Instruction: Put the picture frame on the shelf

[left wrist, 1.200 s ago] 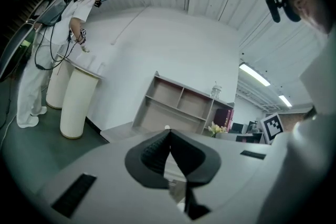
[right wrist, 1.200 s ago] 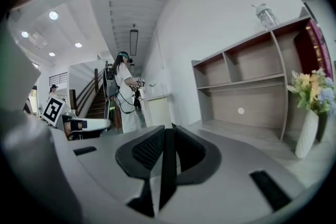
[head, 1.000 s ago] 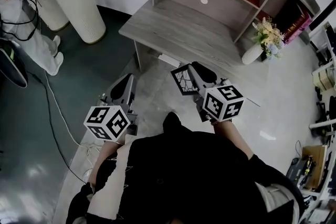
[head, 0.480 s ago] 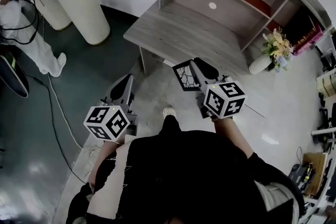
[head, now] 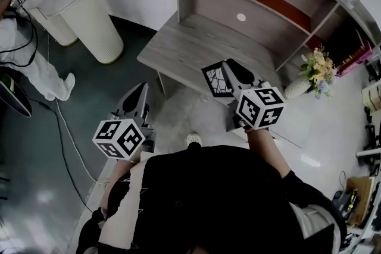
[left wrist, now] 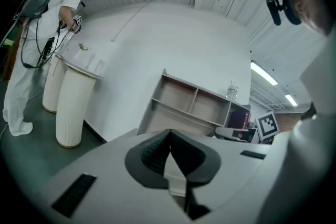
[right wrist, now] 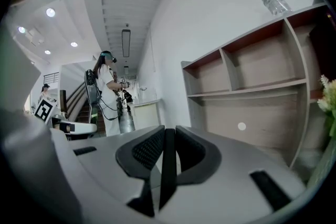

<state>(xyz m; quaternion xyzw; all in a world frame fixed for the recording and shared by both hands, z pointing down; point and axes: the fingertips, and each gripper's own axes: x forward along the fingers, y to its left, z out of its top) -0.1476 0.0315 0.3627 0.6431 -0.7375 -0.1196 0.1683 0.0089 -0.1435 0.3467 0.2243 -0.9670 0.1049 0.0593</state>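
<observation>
Our right gripper (head: 224, 70) grips the picture frame (head: 215, 80). Its jaws stand partly closed, and the ribbed pads (right wrist: 148, 148) press on either side of the frame. From the right gripper view the frame shows edge-on, as a thin dark strip rising between the pads. From the head view the frame's black border and branching pattern stick out to the left of the jaws.

Below the tips of this gripper lies the front part of the grey desk (head: 190, 47). Beyond the jaws and a little to their right stands the shelf (head: 250, 0), with its open compartments facing us. A clear bottle (right wrist: 273, 1) sits on top of the shelf, up and right of the jaws. At the far right of this gripper there are flowers (head: 315, 62).

Our left gripper (head: 140, 91) is well apart to the left, over the floor and short of the desk. Its jaws are closed tip to tip, with nothing between them. Ahead and to its left stand two white ribbed bins (head: 89, 15) and a person in white (head: 24, 50).
</observation>
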